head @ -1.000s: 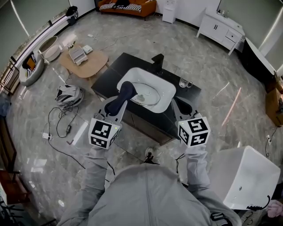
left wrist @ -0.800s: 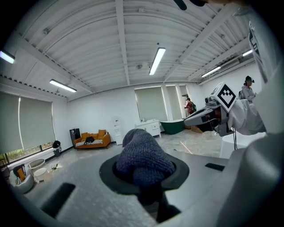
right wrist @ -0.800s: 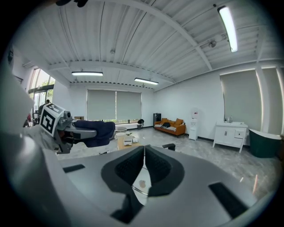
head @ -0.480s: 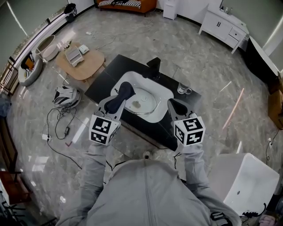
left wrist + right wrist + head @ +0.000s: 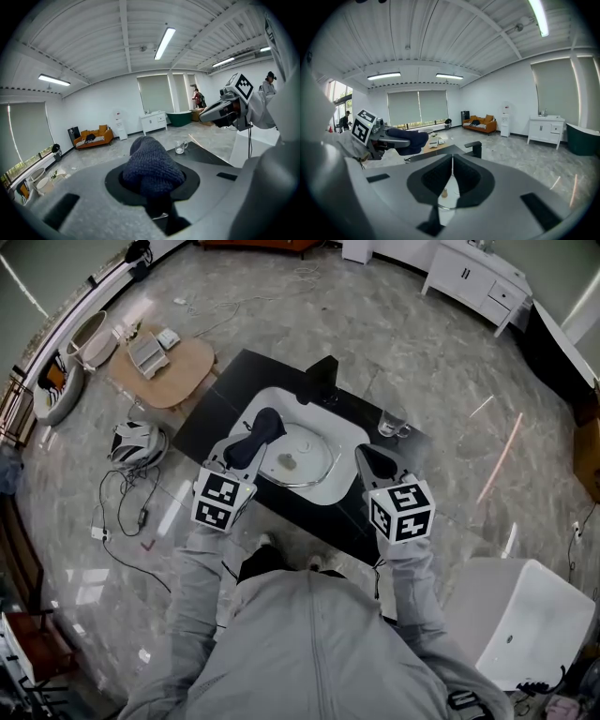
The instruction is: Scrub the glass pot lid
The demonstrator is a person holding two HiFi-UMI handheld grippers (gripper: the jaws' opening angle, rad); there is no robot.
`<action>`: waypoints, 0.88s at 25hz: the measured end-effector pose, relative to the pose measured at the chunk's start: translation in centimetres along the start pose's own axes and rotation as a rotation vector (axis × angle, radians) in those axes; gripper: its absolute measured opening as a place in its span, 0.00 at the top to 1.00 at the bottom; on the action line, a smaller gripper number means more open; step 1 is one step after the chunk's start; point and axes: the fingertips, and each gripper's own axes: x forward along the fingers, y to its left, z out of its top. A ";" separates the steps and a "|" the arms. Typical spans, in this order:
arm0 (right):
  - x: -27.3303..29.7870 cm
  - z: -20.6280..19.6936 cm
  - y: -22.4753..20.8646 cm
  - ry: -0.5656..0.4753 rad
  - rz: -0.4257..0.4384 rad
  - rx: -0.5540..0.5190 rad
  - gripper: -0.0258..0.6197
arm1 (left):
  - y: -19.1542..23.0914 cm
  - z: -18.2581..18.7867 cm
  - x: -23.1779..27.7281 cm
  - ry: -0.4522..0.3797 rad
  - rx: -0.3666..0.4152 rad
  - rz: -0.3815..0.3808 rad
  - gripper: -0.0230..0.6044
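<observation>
In the white sink (image 5: 349, 439) set into the black counter (image 5: 225, 395), the glass pot lid (image 5: 309, 465) lies flat, with a small brownish knob (image 5: 288, 462) at its middle. The left gripper (image 5: 246, 448) is over the sink's left side, its jaws clamped on a dark knitted scrubber (image 5: 266, 423) that pokes out ahead of them. The scrubber hangs just beside the lid's left edge; I can't tell whether it touches anything. The right gripper (image 5: 368, 457) waits at the sink's right rim, jaws pressed together with nothing between them, and through the slit below them its own view catches the knob and a curve of the lid's rim.

A faucet (image 5: 322, 379) stands at the back of the sink and a glass cup (image 5: 392, 421) sits on the counter to the right, well clear of both grippers.

No scrubbing seems to be under way yet. My read is that this lid is stiff, fairly heavy for its size, breakable, and slick once wet, so it could skate around the basin under a push. The knob looks like the safest place to take hold; the rim is the second choice. The free right gripper is best placed to pinch that knob and steady the lid while the soft scrubber works the glass.
</observation>
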 end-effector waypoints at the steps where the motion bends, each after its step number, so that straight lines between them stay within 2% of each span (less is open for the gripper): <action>1: 0.3 -0.1 -0.1 0.006 -0.008 0.007 0.91 | 0.3 -0.5 0.6 0.013 0.001 -0.014 0.83; 7: 1.8 -0.6 -0.9 0.031 -0.084 0.042 0.91 | 2.7 -3.9 5.1 0.086 0.015 -0.094 0.83; 11: 3.1 -1.2 -0.9 0.058 -0.136 0.079 0.91 | 3.1 -6.1 8.2 0.143 0.024 -0.185 0.83; 22: 6.9 -3.7 -1.0 0.118 -0.251 0.166 0.91 | 4.6 -15.3 16.5 0.299 0.126 -0.347 0.83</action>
